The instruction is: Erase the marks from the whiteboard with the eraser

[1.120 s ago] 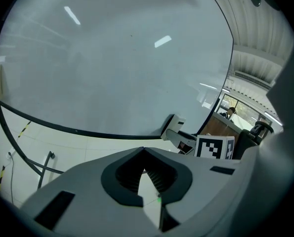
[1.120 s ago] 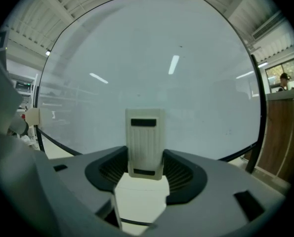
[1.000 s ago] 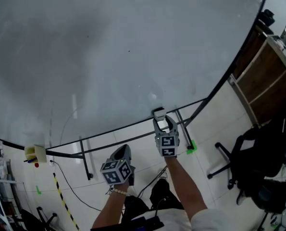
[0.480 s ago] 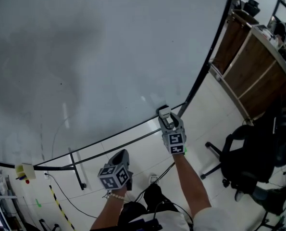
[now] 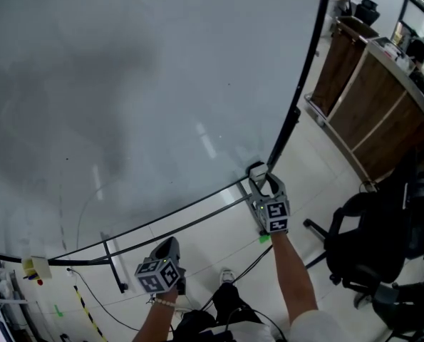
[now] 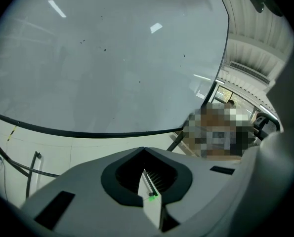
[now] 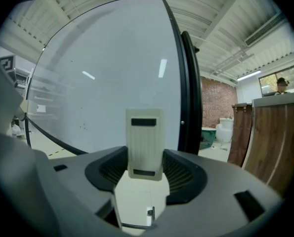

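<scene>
The right tool (image 5: 265,185) is clamped on the pale eraser (image 5: 256,169), whose long axis runs out along the jaws toward the lower right corner of the whiteboard (image 5: 162,84), just beside its dark frame (image 7: 187,93). Whether the pad touches the surface I cannot tell. Nearly all the board spreads left and far from the eraser, showing only faint specks (image 6: 105,49), so the coming stroke likely runs leftward. The left tool (image 5: 170,246), jaws closed on nothing, hangs lower and well apart from the board, so the right hand is nearer.
</scene>
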The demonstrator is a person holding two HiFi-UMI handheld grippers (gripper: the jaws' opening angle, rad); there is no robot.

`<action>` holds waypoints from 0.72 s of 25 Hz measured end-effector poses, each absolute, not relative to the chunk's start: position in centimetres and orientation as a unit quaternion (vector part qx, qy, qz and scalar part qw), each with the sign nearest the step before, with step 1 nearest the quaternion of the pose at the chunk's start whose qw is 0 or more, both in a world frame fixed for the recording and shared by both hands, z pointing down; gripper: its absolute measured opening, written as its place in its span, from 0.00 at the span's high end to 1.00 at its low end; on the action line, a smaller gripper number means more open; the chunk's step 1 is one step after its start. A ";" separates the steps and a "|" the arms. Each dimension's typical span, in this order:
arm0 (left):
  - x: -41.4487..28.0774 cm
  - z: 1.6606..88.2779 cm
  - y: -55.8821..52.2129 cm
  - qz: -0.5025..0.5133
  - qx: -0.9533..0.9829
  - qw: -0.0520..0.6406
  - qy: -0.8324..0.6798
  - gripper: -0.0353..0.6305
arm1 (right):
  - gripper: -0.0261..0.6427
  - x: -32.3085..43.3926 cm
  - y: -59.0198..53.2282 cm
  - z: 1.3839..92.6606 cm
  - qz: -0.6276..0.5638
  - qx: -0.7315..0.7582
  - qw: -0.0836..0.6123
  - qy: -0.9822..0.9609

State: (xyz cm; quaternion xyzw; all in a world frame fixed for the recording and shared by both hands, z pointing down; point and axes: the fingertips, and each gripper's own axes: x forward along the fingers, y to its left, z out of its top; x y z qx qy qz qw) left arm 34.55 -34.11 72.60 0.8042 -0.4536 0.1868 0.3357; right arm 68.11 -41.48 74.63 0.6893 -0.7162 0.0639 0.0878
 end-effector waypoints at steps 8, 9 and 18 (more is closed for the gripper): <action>35.0 72.9 -33.8 0.181 0.806 0.345 -0.446 0.94 | 0.58 72.6 -41.8 75.1 0.070 0.694 0.077 -0.712; 35.0 72.9 -33.9 0.180 0.807 0.346 -0.444 0.94 | 0.58 72.6 -41.8 75.2 0.072 0.692 0.075 -0.714; 31.9 72.9 -32.6 0.177 0.794 0.355 -0.461 0.94 | 0.55 72.4 -42.2 74.8 0.079 0.712 0.044 -0.696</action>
